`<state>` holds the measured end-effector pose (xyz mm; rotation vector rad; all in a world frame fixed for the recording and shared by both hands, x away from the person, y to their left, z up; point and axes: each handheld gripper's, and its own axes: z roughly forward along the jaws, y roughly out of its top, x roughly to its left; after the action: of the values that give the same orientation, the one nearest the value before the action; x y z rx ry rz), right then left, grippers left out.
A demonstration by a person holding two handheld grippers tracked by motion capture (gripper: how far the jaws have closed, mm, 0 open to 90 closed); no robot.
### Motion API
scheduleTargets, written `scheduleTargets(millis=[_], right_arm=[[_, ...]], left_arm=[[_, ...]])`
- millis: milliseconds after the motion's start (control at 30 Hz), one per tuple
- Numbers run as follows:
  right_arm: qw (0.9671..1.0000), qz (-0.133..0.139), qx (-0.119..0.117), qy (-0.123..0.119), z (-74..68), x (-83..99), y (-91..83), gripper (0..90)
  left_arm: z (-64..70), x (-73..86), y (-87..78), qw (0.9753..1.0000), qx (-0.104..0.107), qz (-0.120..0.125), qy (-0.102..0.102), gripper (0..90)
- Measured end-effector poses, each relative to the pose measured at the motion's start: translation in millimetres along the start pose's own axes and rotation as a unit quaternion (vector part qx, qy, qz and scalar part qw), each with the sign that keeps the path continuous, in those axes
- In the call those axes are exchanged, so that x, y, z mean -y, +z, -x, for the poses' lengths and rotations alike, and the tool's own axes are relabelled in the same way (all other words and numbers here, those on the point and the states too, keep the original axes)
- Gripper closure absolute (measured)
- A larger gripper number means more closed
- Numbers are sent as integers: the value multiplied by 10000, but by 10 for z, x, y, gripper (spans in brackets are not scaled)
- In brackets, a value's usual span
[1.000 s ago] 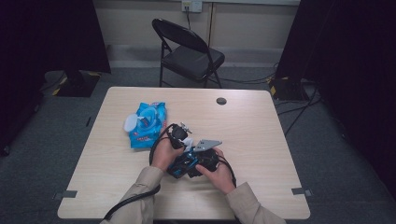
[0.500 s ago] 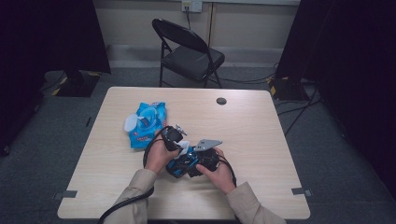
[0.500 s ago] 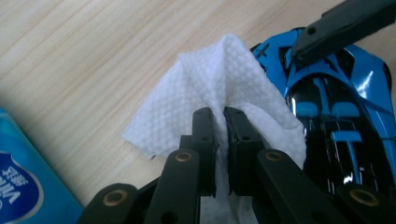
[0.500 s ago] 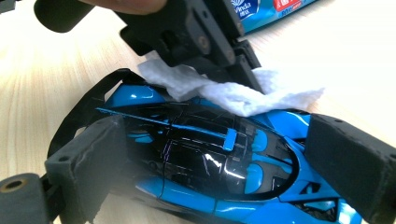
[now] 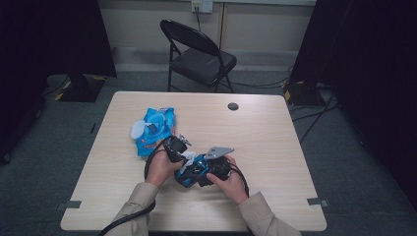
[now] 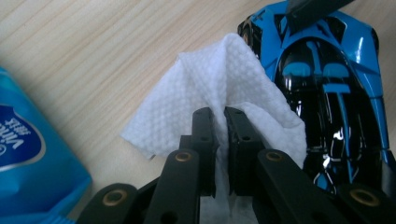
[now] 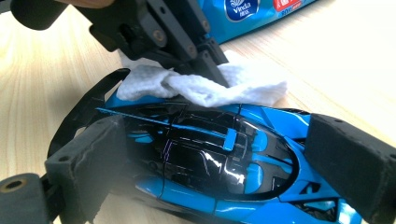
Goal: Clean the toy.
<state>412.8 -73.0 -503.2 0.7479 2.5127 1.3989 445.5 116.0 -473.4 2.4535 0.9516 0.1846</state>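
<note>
A blue and black toy car (image 7: 219, 158) (image 6: 327, 93) (image 5: 195, 169) lies on the table near the front edge. My right gripper (image 7: 219, 154) (image 5: 204, 172) is shut on the car, one padded jaw on each side of its body. A white wet wipe (image 6: 219, 93) (image 7: 205, 86) (image 5: 187, 158) is pinched in my left gripper (image 6: 220, 116) (image 5: 183, 155), which is shut on it. The wipe rests against the car's rear end. The left gripper's black fingers (image 7: 187, 42) reach down onto the wipe in the right gripper view.
A blue pack of wet wipes (image 5: 152, 129) (image 6: 28, 158) (image 7: 261, 11) with its lid flipped open lies left of the hands. A small black disc (image 5: 233, 106) sits at the table's (image 5: 275, 162) far side. A black folding chair (image 5: 196, 54) stands beyond the table.
The left gripper with the wipe has shifted slightly along the car. The right gripper and car have barely moved.
</note>
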Motion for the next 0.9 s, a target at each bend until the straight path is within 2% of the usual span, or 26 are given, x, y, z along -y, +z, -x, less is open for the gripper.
scheduleTargets(millis=[400, 600, 900], right_arm=[[10000, 3, 3, 3, 1, 0, 0, 56], [10000, 0, 0, 5, 1, 0, 0, 56], [10000, -3, 0, 4, 0, 0, 0, 56]], left_arm=[[-9, 120, -83, 10000, 19, -80, -13, 831], [-30, 198, -119, 10000, 65, -30, -63, 829], [-33, 280, -173, 10000, 15, -38, -20, 825]])
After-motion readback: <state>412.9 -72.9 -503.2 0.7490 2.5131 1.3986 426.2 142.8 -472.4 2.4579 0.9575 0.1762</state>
